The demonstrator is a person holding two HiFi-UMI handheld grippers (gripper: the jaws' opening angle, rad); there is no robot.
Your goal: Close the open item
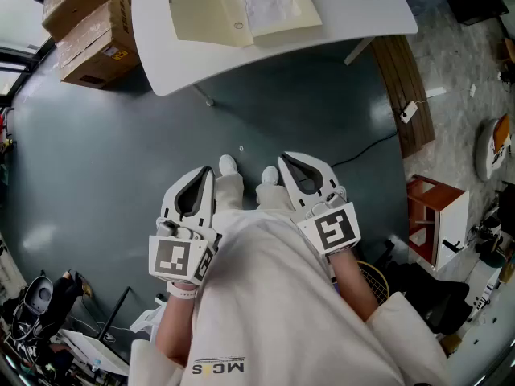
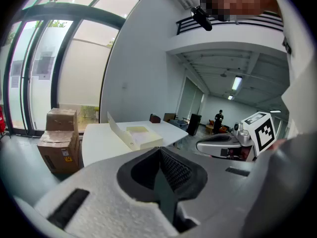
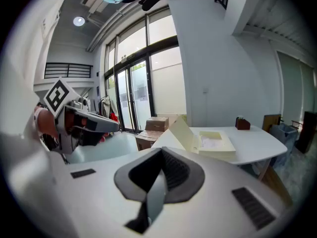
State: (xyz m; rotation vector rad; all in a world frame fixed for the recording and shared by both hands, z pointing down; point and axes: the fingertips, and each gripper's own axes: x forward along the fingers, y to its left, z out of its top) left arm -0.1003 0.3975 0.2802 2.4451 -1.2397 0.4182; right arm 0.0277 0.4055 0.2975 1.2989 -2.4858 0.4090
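A flat cream box [image 1: 237, 6] lies on the white table [image 1: 354, 10] at the far end of the floor, its lid standing open at the left side. The same box [image 2: 136, 135] shows well ahead in the left gripper view, and the box [image 3: 208, 140] likewise in the right gripper view. My left gripper [image 1: 209, 171] and right gripper [image 1: 283, 161] are held close to my body, side by side over my shoes, far short of the table. Both are shut with nothing between the jaws.
Stacked cardboard boxes [image 1: 88, 30] stand left of the table. A wooden bench [image 1: 406, 95] runs along the right, with a small orange and white shelf [image 1: 434, 215] nearer. Cluttered gear [image 1: 48, 312] fills the lower left. A person [image 2: 218, 120] stands far off.
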